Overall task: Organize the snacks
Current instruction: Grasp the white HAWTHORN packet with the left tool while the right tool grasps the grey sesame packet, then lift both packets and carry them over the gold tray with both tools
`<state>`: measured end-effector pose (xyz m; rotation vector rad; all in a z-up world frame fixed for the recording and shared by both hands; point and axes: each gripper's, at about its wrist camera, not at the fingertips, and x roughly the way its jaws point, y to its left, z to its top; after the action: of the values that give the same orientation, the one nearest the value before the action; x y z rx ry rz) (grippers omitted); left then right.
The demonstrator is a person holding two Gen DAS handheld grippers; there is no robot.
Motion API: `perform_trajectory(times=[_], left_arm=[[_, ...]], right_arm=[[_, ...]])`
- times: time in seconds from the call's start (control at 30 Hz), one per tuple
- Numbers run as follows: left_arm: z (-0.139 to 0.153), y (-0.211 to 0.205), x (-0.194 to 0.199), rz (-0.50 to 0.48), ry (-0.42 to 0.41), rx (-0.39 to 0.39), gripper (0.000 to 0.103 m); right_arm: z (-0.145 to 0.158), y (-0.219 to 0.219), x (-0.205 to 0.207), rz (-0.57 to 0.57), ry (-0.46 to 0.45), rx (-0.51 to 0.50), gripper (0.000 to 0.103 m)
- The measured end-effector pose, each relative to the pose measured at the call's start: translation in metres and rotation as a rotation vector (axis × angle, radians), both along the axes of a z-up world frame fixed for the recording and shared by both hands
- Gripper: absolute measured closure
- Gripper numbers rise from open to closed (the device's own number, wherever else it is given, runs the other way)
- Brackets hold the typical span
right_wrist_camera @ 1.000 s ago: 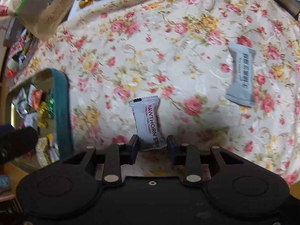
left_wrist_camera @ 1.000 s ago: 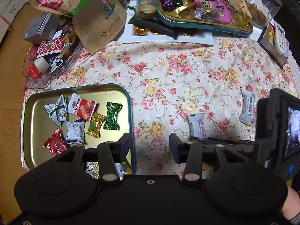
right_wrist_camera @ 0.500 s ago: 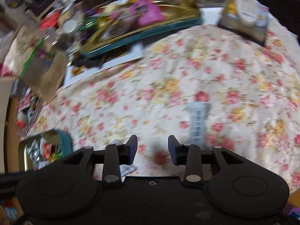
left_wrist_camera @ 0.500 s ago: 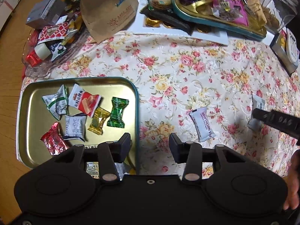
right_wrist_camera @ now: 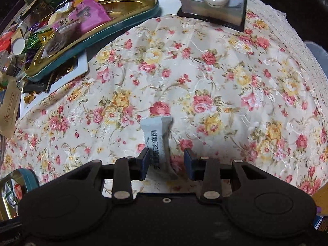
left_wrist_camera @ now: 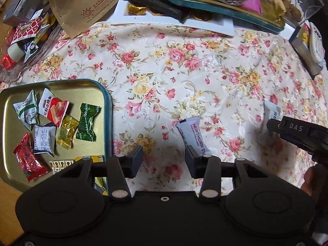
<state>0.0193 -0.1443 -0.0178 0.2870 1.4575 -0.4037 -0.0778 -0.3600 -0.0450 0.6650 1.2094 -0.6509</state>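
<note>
Both grippers spread wide over the floral tablecloth (left_wrist_camera: 164, 65), each near a white snack bar.

The left gripper (left_wrist_camera: 163, 161) holds nothing; a white bar printed "HAWTHORN" (left_wrist_camera: 191, 134) lies just ahead of its right finger, its near end touching or hidden behind that fingertip. To its left sits a gold tray with a teal rim (left_wrist_camera: 107, 110) carrying wrapped candies, among them a green one (left_wrist_camera: 87, 122) and a red one (left_wrist_camera: 28, 161). The right gripper (right_wrist_camera: 166, 163) is also empty-handed: a pale blue-white bar (right_wrist_camera: 158, 141) lies flat between its fingers, closer to the left one, not pinched. Far ahead to the left stands a cluttered snack tray (right_wrist_camera: 114, 23).
</note>
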Motion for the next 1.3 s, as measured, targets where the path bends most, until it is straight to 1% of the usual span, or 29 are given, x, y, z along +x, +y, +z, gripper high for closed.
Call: perform_trajectory(times=[0.2, 0.33, 0.4, 0.5, 0.63, 0.77, 0.93, 1.0, 1.1, 1.17, 1.2, 1.23, 1.3], left_arm=[[-0.019, -0.006, 0.004, 0.038, 0.04, -0.016, 0.051], [-0.024, -0.015, 0.001, 0.045, 0.035, -0.038, 0.051], [-0.026, -0.02, -0.002, 0.045, 0.03, -0.036, 0.051], [-0.031, -0.026, -0.004, 0.051, 0.036, -0.022, 0.051], [-0.039, -0.032, -0.007, 0.049, 0.047, -0.007, 0.051], [-0.045, -0.039, -0.01, 0.033, 0.043, 0.014, 0.051], [-0.058, -0.041, -0.008, 0.046, 0.064, 0.03, 0.051], [-0.057, -0.044, -0.009, 0.043, 0.04, 0.041, 0.051], [-0.057, -0.046, -0.011, 0.037, 0.025, 0.045, 0.05], [-0.059, -0.048, -0.012, 0.038, 0.021, 0.046, 0.048], [-0.06, -0.051, -0.011, 0.039, 0.02, 0.048, 0.048], [-0.061, -0.054, -0.011, 0.041, 0.021, 0.048, 0.047], [-0.061, -0.056, -0.012, 0.041, 0.025, 0.043, 0.044]], right_arm=[[-0.01, 0.012, 0.012, 0.026, 0.018, -0.012, 0.065], [-0.016, 0.018, 0.012, 0.04, 0.042, -0.076, 0.065], [-0.018, 0.02, 0.01, 0.047, 0.047, -0.115, 0.065], [-0.019, 0.023, 0.009, 0.073, 0.04, -0.145, 0.063], [-0.019, 0.023, 0.009, 0.071, 0.031, -0.133, 0.061], [-0.019, 0.022, 0.012, 0.09, 0.046, -0.119, 0.061], [-0.02, 0.024, 0.015, 0.117, 0.06, -0.136, 0.063], [-0.02, 0.024, 0.015, 0.118, 0.058, -0.135, 0.063], [-0.019, 0.024, 0.015, 0.141, 0.061, -0.133, 0.063], [-0.018, 0.024, 0.014, 0.142, 0.06, -0.13, 0.068], [-0.017, 0.023, 0.014, 0.139, 0.059, -0.13, 0.075], [-0.017, 0.023, 0.013, 0.138, 0.059, -0.131, 0.079], [-0.016, 0.023, 0.013, 0.149, 0.059, -0.132, 0.08]])
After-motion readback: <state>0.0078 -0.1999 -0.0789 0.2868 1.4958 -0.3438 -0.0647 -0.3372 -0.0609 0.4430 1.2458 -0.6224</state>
